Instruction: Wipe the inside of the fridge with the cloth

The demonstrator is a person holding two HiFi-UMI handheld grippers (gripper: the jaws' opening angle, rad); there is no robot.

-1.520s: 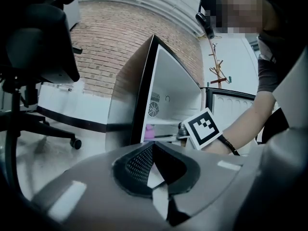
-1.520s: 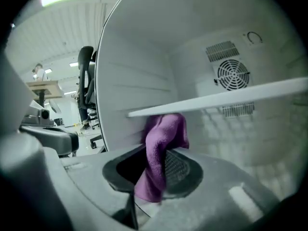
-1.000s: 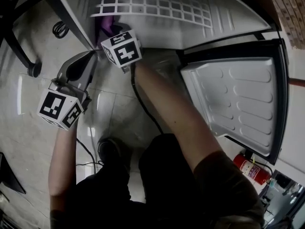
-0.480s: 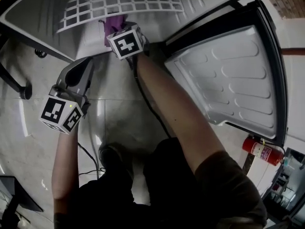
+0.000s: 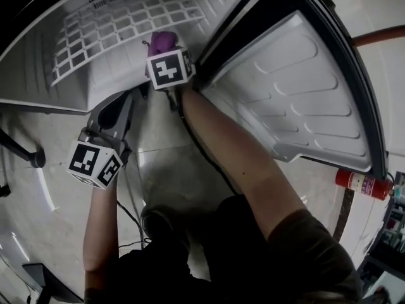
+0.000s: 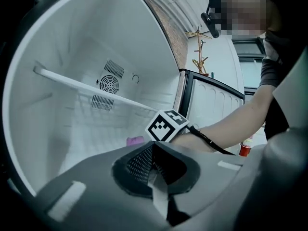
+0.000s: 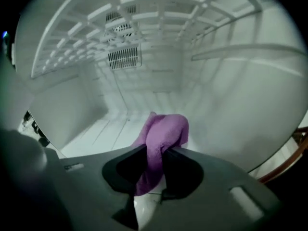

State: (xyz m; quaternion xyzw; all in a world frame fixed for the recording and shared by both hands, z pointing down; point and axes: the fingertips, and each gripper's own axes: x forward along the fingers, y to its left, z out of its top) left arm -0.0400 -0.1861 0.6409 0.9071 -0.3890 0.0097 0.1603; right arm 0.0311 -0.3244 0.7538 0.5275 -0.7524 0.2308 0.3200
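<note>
A purple cloth (image 7: 163, 134) is bunched between the jaws of my right gripper (image 7: 154, 160), which is shut on it. The cloth hangs just above the white floor of the fridge (image 7: 110, 129), near the right wall. In the head view the cloth (image 5: 161, 41) pokes out past the right gripper (image 5: 162, 48) and its marker cube, inside the fridge (image 5: 95, 75). My left gripper (image 5: 130, 97) is held at the fridge's front edge. Its jaws are shut with nothing between them (image 6: 153, 163). From there the cloth (image 6: 134, 140) shows beyond the right cube.
A white wire shelf (image 5: 114, 30) spans the fridge above the cloth. The open fridge door (image 5: 297, 100) stands to the right. A red fire extinguisher (image 5: 361, 182) is beyond the door. A cable (image 5: 130, 208) trails over the tiled floor, and a chair castor (image 5: 35, 160) is at left.
The head view has swung, so the fridge opening and door now fill the top. The right gripper has kept the cloth and sits a little further in; the left gripper stays alongside.
</note>
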